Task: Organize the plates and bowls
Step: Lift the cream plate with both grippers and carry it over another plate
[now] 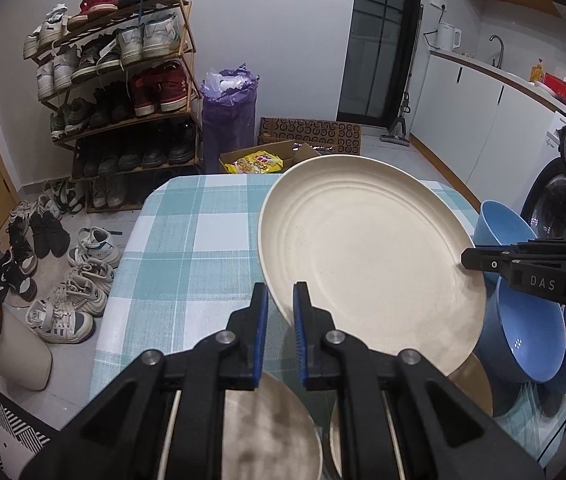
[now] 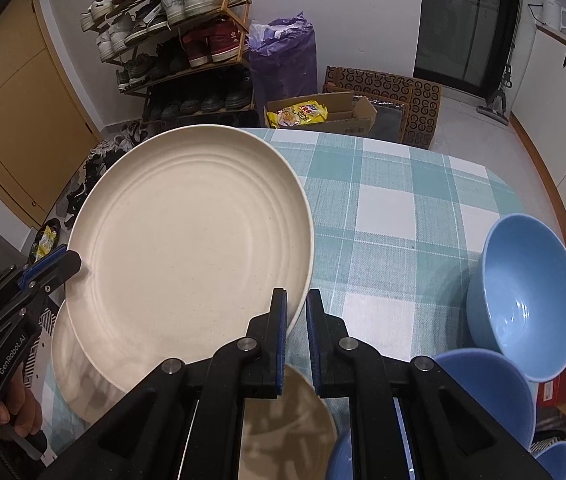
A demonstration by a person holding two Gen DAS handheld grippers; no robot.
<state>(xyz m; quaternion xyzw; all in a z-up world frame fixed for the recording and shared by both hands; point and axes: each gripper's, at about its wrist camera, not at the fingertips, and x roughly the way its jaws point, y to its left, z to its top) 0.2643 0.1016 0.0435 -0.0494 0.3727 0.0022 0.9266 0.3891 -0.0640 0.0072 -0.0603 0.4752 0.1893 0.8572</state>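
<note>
The cream plate (image 1: 367, 264) is held tilted above the checked tablecloth (image 1: 187, 240), its rim clenched by the left gripper (image 1: 281, 316) and right gripper (image 2: 296, 320) on opposite edges; it looks stiff, light and rather slippery, so the rim seems the best hold.

Two close wrist views from opposite sides, sharing the cream plate (image 1: 367, 256).

below the jaws, the brown plate (image 2: 289, 420) is half hidden by the right gripper (image 2: 295, 316), and the lowest blue bowl (image 2: 555, 460) runs off-frame.
</note>
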